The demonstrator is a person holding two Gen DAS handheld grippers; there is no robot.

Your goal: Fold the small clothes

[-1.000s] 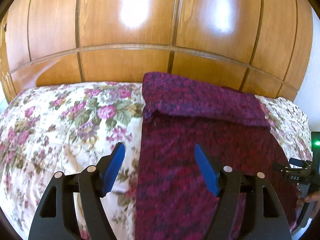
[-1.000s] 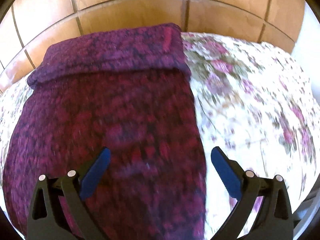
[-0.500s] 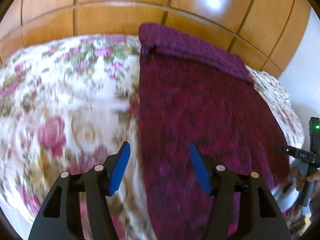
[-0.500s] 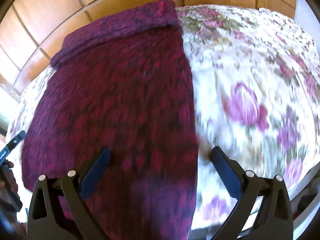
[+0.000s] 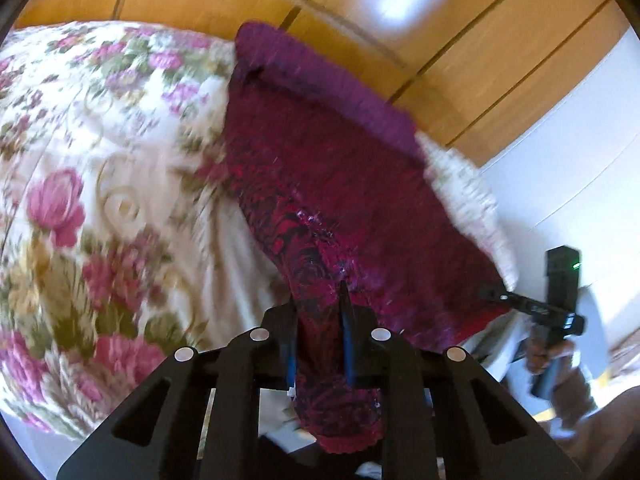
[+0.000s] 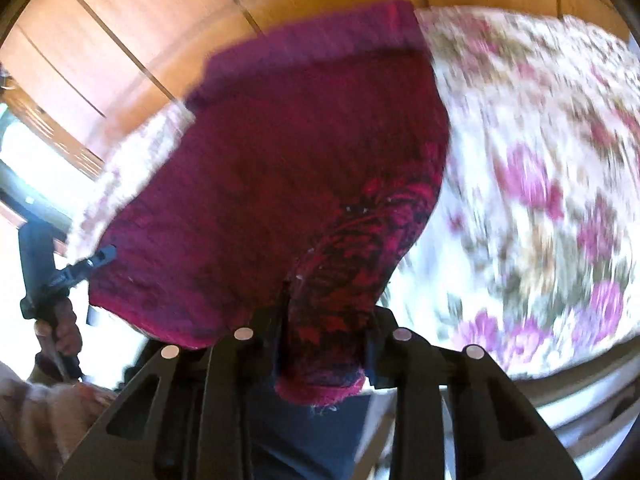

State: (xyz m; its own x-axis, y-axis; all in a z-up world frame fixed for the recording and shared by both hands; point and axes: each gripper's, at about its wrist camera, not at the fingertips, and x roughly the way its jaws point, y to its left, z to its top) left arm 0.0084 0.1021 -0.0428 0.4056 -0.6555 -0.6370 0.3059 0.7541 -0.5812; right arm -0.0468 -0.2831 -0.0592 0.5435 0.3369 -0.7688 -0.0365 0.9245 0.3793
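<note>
A dark red and purple knitted garment (image 5: 340, 184) (image 6: 288, 152) lies lengthwise on the floral bedspread (image 5: 100, 160), its far end folded over into a purple band (image 5: 320, 76). My left gripper (image 5: 319, 298) is closing, and its blue pads pinch the garment's near left corner, which bunches up between them. My right gripper (image 6: 328, 308) is closing too, clamped on the near right corner, whose hem hangs below the jaws. The near edge is stretched between both grippers and raised off the bed. Each wrist view shows the other gripper in a hand at the opposite corner.
Glossy wooden wardrobe doors (image 5: 400, 20) stand right behind the bed. A white wall (image 5: 580, 140) is on the right in the left wrist view. The floral bedspread (image 6: 540, 160) spreads wide beside the garment. A person's dark trousers show below the right gripper.
Both grippers went from wide open over the flat garment to clamped on its near corners. The near edge, flat before, is now bunched and lifted. Both views have tilted.
</note>
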